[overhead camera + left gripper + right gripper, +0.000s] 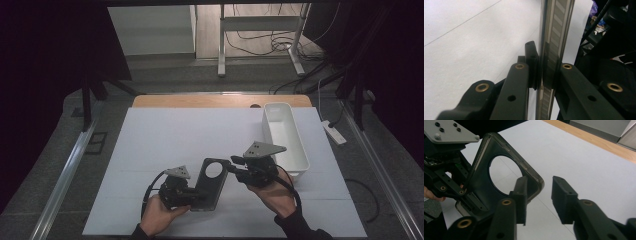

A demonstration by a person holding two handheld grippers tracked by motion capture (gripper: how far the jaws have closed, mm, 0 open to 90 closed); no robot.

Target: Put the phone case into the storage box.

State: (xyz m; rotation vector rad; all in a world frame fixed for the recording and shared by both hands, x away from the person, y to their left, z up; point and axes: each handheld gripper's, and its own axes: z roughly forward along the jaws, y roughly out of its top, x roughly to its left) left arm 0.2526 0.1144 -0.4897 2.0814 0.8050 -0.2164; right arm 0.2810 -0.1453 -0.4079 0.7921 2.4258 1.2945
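I pinch the case (210, 184) by its lower edge in my left tongs (192, 196), holding it up so its top corner sits between my right tongs (539, 200) (spread, not yet touching) for a second grip.

Dark room; grey floor (165, 80) beyond the counter's (150, 101) far edge, lit, with cables (260, 42) and a metal frame (260, 22).

No readable text, labels, numbers
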